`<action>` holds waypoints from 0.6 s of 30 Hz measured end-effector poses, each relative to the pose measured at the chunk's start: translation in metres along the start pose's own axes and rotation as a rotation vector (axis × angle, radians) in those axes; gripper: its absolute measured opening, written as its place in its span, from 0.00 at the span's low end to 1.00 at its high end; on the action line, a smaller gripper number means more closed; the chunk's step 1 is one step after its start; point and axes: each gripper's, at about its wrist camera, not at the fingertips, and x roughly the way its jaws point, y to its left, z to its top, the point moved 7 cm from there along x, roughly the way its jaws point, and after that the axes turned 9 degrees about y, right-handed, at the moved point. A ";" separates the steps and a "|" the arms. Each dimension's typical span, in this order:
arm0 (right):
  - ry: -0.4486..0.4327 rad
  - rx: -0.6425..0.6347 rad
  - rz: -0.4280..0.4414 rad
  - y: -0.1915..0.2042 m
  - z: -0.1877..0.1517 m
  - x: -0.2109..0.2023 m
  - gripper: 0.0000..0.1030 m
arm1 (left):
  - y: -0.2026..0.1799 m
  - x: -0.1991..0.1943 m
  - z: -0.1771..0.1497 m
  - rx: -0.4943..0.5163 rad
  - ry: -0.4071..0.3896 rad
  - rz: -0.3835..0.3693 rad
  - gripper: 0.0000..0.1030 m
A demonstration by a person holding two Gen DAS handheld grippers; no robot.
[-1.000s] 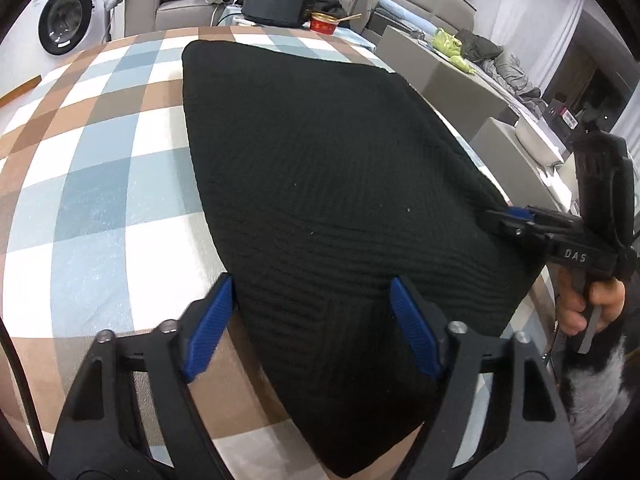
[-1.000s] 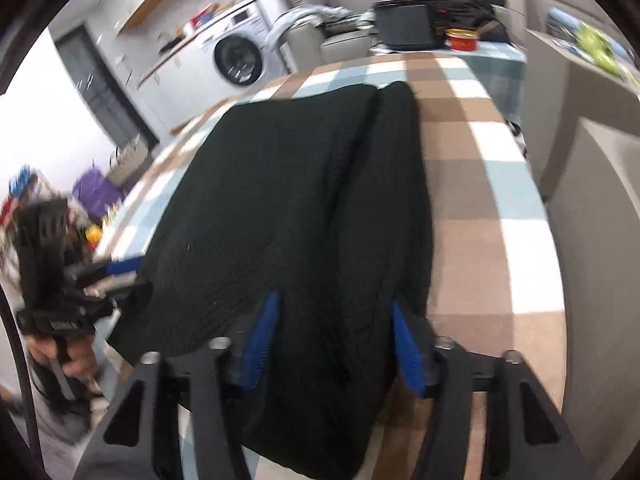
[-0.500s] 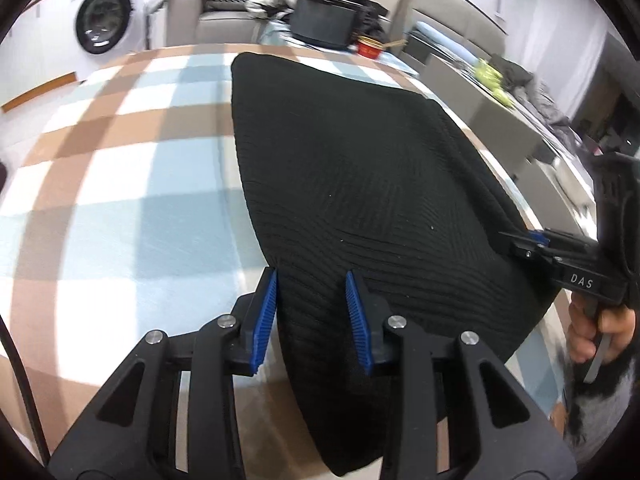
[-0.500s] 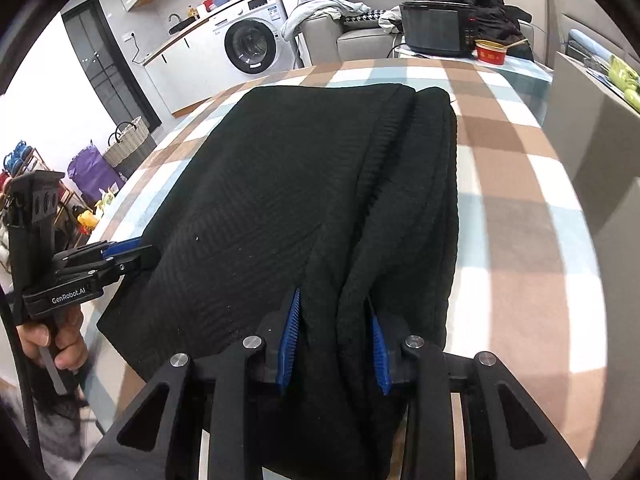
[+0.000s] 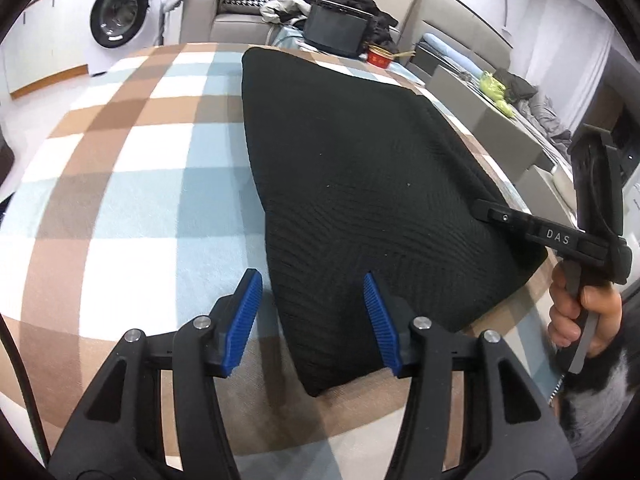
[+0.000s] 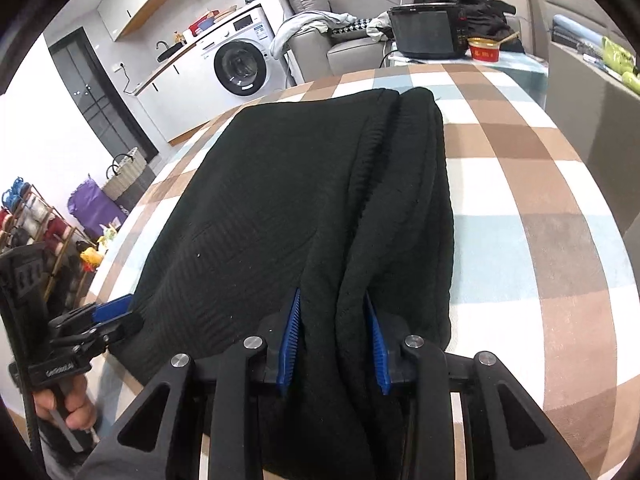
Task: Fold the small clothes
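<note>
— Left gripper [image 5: 312, 312]?
— Jaws opening, astride the black knit garment [image 5: 360, 184]'s near corner, not pressing it.
— Right gripper [image 6: 334, 340]?
— Clamped on a bunched fold. Garment lies on the checked worktop [image 5: 132, 184].
— Nearby?
— 1 washing machine [image 6: 240, 66], a red bowl [image 6: 484, 49], a sofa [image 5: 232, 20] beyond.

The garment [image 5: 360, 168] is plain black, with a fine ribbed knit marked by diagonal lines. The worktop [image 5: 132, 184] is covered in a large check of brown, pale blue and white. The left tongs [image 5: 312, 316] and the right tongs [image 6: 334, 340] are black with ridged blue pads, and silver pins are seen on their arms. A white washing machine [image 6: 240, 66] with a dark door, a red bowl [image 6: 484, 49] and a purple bag [image 6: 90, 204] are seen behind.
</note>
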 end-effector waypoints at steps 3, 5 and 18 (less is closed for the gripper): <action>-0.007 0.018 0.008 0.007 0.011 0.009 0.28 | 0.009 -0.003 0.001 -0.028 -0.005 0.012 0.48; -0.007 0.035 0.012 0.011 0.021 0.016 0.28 | 0.020 -0.005 0.003 -0.064 -0.012 0.026 0.48; -0.123 -0.078 -0.003 0.011 0.005 -0.047 0.86 | 0.006 -0.057 0.005 0.003 -0.213 0.154 0.83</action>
